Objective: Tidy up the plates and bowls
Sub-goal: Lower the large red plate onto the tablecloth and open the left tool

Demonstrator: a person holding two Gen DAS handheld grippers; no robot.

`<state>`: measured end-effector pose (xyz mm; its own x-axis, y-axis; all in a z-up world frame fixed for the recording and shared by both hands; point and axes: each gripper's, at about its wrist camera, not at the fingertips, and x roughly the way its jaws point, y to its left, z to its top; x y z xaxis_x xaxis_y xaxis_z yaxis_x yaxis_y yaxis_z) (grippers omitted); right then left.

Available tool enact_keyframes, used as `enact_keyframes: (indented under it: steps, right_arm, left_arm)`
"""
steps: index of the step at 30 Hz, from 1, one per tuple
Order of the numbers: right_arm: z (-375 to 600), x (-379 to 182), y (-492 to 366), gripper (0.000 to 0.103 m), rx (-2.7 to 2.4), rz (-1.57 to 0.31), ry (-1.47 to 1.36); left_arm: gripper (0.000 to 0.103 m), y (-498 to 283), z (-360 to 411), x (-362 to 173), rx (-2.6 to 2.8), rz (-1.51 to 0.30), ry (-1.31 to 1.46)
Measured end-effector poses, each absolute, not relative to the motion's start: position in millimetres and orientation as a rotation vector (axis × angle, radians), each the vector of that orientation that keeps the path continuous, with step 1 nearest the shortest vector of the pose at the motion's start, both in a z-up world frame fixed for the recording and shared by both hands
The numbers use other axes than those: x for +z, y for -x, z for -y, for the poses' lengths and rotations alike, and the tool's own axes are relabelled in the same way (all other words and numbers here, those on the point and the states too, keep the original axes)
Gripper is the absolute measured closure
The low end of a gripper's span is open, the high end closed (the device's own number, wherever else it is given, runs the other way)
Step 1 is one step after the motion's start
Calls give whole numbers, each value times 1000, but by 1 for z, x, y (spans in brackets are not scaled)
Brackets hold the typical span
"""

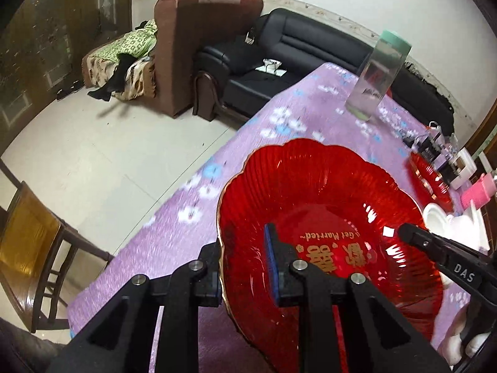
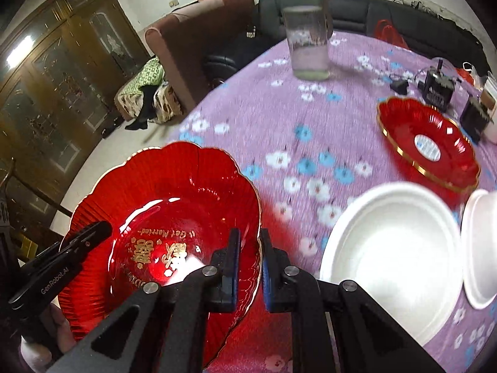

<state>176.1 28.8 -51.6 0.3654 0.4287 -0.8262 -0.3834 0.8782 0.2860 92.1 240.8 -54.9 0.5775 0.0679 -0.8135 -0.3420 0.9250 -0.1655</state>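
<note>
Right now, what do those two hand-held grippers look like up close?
Both are matte black, with angled struts joined by round silver pins. The left hand-held gripper and the right hand-held gripper have flat fingers lined with blue pads. White lettering is printed along the side of each one.

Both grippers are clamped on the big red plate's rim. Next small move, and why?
Probably carry the large red scalloped glass plate across to the smaller red scalloped plate, keeping it level. The left gripper and right gripper are shut on opposite sides of its rim, and the white round plate lies between.
</note>
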Motion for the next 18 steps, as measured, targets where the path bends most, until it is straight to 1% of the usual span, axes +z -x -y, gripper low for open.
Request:
enact_keyframes:
  steps: [5, 8, 9, 10, 11, 12, 14, 16, 17, 18]
  right_arm:
    - [-28, -65, -168, 90, 503, -1085, -35]
    - [-27, -71, -166, 89, 500, -1091, -44]
    - [-24, -71, -164, 89, 494, -1086, -58]
    - [-23, -70, -162, 89, 492, -1080, -66]
    - [-22, -67, -160, 87, 494, -1073, -69]
    - [-20, -63, -158, 82, 496, -1060, -71]
    - [-16, -52, -152, 77, 480, -1018, -63]
    - [-8, -36, -140, 73, 469, -956, -54]
    - [-3, -29, -132, 67, 465, -925, -54]
    - [0, -24, -126, 59, 460, -904, -56]
  left_arm:
    - [82, -91, -238, -71, 259, -950, 296]
    - [78, -92, -239, -77, 256, -974, 305]
    - [73, -90, -240, -77, 251, -972, 319]
    - [70, -88, -240, -75, 246, -966, 328]
    - [61, -86, -240, -71, 245, -954, 338]
    - [52, -82, -241, -65, 250, -933, 343]
    - [44, -74, -240, -53, 268, -895, 341]
    - [42, -62, -237, -40, 287, -856, 330]
    - [37, -57, -234, -34, 302, -839, 323]
    - [29, -52, -231, -29, 318, -822, 314]
